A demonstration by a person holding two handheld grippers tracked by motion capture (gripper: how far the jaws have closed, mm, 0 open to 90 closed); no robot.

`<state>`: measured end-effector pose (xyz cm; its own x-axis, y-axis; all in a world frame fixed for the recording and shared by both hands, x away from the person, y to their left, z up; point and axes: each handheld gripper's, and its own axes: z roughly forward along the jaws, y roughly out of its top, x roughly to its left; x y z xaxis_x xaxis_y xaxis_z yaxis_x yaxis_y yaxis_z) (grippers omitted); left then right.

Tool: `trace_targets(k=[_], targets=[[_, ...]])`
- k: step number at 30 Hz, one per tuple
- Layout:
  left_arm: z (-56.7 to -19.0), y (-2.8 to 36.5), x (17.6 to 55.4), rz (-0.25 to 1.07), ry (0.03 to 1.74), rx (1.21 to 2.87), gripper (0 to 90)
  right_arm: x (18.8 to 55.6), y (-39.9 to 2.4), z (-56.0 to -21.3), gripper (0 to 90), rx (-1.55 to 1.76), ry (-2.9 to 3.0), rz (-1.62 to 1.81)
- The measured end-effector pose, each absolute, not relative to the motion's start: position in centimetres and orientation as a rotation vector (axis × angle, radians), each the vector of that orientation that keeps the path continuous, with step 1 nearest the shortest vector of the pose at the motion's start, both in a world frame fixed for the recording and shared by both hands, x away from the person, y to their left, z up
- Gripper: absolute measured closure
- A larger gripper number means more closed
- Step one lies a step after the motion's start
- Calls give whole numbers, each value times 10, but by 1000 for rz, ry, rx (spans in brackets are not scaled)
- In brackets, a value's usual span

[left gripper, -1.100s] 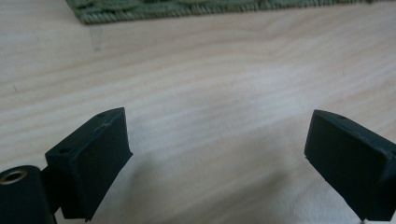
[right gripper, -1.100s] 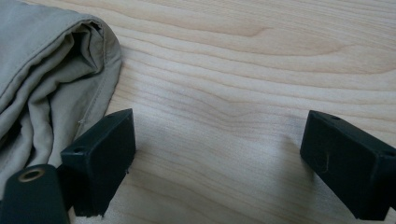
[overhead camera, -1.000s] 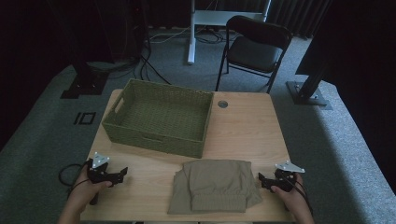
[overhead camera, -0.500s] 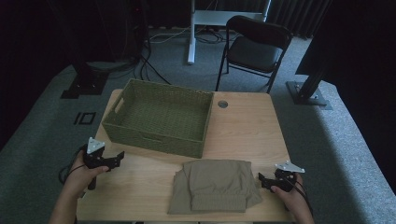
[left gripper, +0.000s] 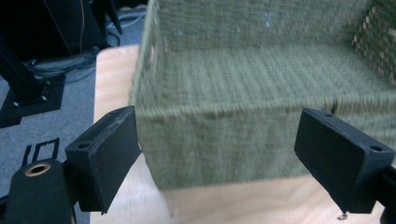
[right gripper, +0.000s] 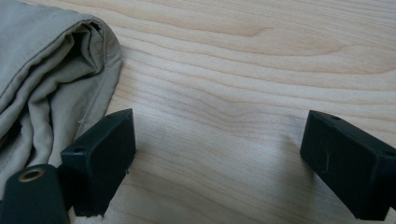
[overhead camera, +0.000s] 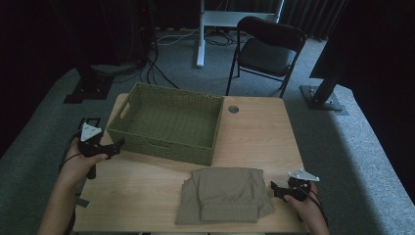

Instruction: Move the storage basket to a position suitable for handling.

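Wooden table point(overhead camera: 254, 142) stood on grey carpet | folded khaki garment point(overhead camera: 222, 195) lay at near edge, woven basket point(overhead camera: 169, 120) at far-left | left tool point(overhead camera: 119, 145) open, empty, beside basket's left wall | right tool point(overhead camera: 275, 188) open, touching garment's right edge | advice: pinch all folded layers together.

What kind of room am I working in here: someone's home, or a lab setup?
Most likely a lab or recording studio, not a home. A small wooden table stands on grey carpet, with black stand bases and loose cables on the floor behind it and a folding chair against dark curtains.
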<state>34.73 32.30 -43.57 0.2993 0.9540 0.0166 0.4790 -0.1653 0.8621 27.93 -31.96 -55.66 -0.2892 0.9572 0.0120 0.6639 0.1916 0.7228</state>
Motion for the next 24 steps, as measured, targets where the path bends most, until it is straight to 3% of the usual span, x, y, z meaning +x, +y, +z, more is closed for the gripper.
trace_targets(k=[13, 24], targets=[[-420, 330, 380, 808, 1306, 1718, 145, 279, -320, -557, 100, 1513, 2027, 877], [-436, 335, 412, 840, 1381, 1716, 155, 279, -320, -557, 100, 1514, 2027, 877]])
